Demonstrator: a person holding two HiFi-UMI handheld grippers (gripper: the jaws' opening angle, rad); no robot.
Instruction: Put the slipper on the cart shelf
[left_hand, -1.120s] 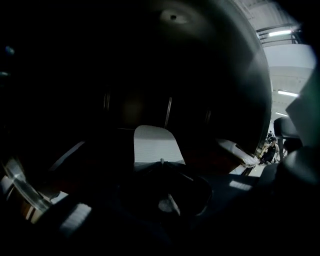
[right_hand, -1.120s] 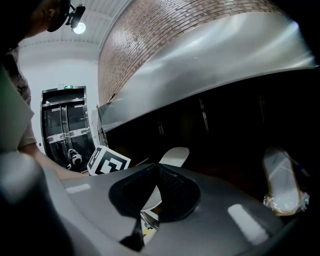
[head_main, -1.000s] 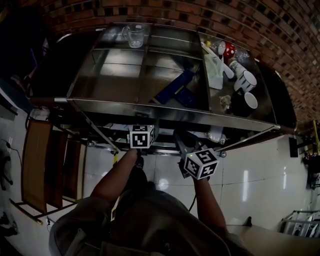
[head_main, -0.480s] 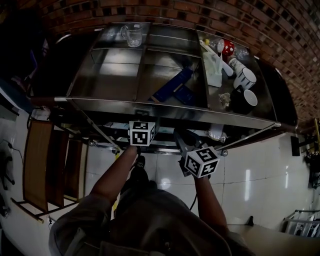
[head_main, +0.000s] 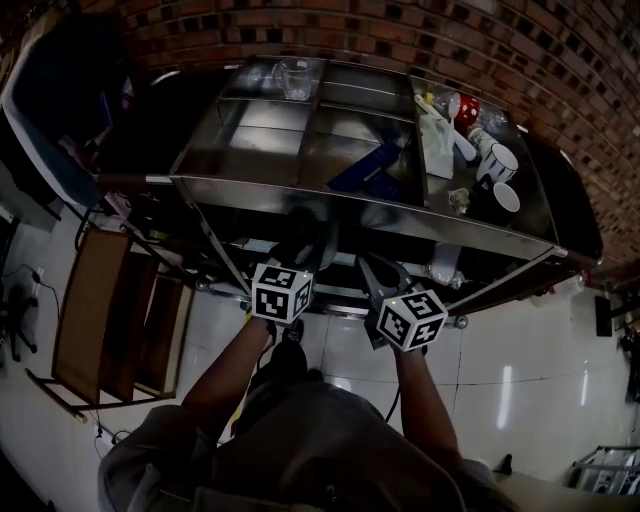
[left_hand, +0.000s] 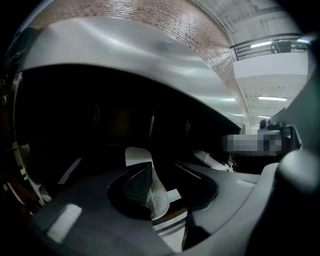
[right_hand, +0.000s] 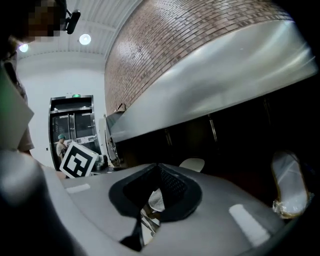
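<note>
My left gripper (left_hand: 167, 182) reached in under the top shelf (head_main: 250, 150) of the steel cart (head_main: 330, 200). Its jaws were partly apart and closing, and nothing was pressed between the pads. Just beyond their tips, low in the dark inside the cart, sat a pale rounded shape that I took for the slipper (left_hand: 136, 155). It was free of the jaws, though I could not tell how it lay.

My right gripper (right_hand: 160, 195) hung beside the left one at the cart's front edge, its jaws apart and empty. From its view the same pale shape showed ahead under the shelf. A plastic-wrapped object (right_hand: 287, 185) lay off to the right on that same low level.

On the top shelf stood a glass mug (head_main: 295, 78) at the back. A flat blue thing (head_main: 368, 165) lay near the middle, and I could not make out what it was. White mugs (head_main: 497, 165) and a red dotted mug (head_main: 466, 106) were crowded at the right end. A brick wall (head_main: 400, 30) rose behind the cart. White floor tiles (head_main: 520, 350) spread beneath me, and a wooden frame (head_main: 95, 300) stood to my left.
</note>
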